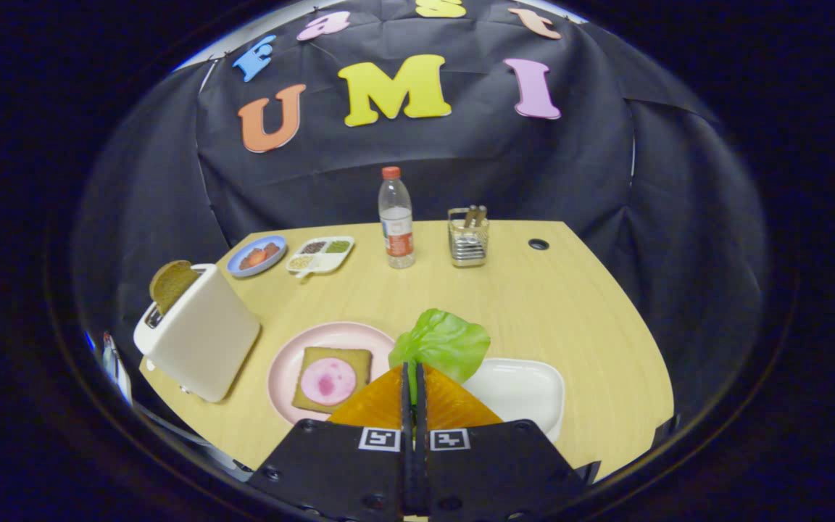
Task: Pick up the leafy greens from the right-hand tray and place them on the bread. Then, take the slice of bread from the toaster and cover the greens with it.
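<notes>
The light wooden table (533,304) with a rounded edge carried everything in the booth. At its left side stood a white boxy toaster (200,341), tilted in the view, with a brown slice of toasted bread (171,284) sticking up out of its slot. Just beside the toaster lay a round pink plate (283,362), and on it a square slice of bread (330,377) topped with a pink round of meat. Right of the plate sat a white rounded rectangular tray (522,388). The gripper (412,384) had its fingers pressed together on the stem of a green leaf of lettuce (446,344), which was held up above the gap between the plate and the tray, clear of both. Farther back stood a clear plastic bottle with a red cap (396,221), a wire cutlery holder (468,239), a white divided dish (321,254) and a small blue plate (256,255) holding red food.
</notes>
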Demonstrator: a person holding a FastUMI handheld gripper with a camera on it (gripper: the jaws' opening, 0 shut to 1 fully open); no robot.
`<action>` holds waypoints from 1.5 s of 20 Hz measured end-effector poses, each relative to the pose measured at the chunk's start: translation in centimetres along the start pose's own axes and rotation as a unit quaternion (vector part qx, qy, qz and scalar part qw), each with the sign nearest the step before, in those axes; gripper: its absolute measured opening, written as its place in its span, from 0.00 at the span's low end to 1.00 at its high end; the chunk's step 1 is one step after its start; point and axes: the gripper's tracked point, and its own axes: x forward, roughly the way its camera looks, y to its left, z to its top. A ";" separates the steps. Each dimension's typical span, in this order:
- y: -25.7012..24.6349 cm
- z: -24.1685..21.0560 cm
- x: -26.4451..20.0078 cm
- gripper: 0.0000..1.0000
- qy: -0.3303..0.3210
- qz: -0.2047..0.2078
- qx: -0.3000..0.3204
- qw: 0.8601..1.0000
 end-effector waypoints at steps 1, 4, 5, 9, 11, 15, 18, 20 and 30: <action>2.0 0.4 0.1 0.00 -0.001 0.015 -0.003 1.000; 7.6 0.7 1.1 0.00 0.006 0.051 -0.005 0.999; 8.9 0.5 1.6 0.00 0.010 0.053 -0.011 0.998; 11.0 -2.1 4.6 0.00 0.044 0.050 -0.027 0.997; 10.3 -3.5 6.3 0.00 0.062 0.036 -0.027 0.997; 7.4 -5.8 8.1 0.01 0.085 -0.003 -0.044 0.995; 6.3 -6.8 9.0 0.00 0.090 -0.011 -0.048 0.995; 5.4 -7.1 9.4 0.22 0.087 -0.022 -0.058 0.994; 8.5 -0.1 2.3 0.97 0.004 0.005 -0.040 0.999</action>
